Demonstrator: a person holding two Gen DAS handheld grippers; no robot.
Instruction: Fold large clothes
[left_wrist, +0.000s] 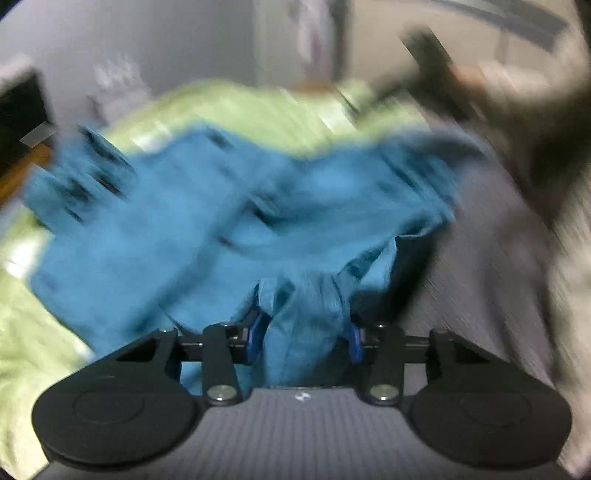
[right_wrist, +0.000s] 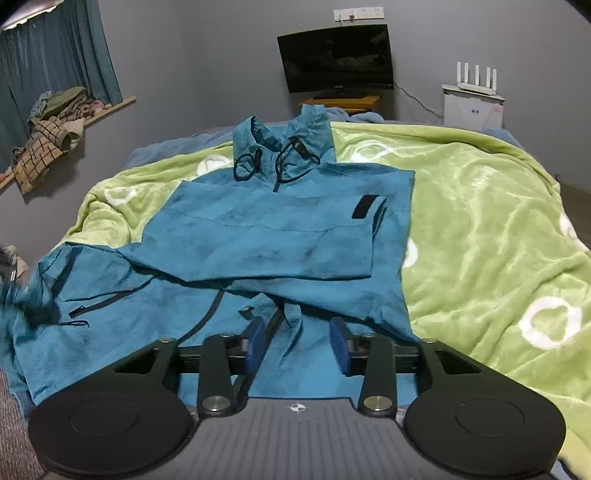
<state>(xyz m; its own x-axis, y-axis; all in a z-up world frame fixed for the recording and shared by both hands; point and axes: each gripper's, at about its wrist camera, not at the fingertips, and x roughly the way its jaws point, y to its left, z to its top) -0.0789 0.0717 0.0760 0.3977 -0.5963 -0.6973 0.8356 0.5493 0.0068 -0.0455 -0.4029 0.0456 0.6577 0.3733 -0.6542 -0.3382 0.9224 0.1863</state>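
Bunched teal hem sits gripped in the left tongs (left_wrist: 303, 334), while the right tongs (right_wrist: 298, 341) stand released over the jacket (right_wrist: 266, 229) on the bed (right_wrist: 480, 206); lay it flat, smoothing wrinkles

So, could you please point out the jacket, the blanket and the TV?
jacket (right_wrist: 258, 236): right wrist view, folded chest panel.
blanket (right_wrist: 480, 229): right wrist view, bare green stretch right of the jacket.
TV (right_wrist: 336, 59): right wrist view, screen centre.
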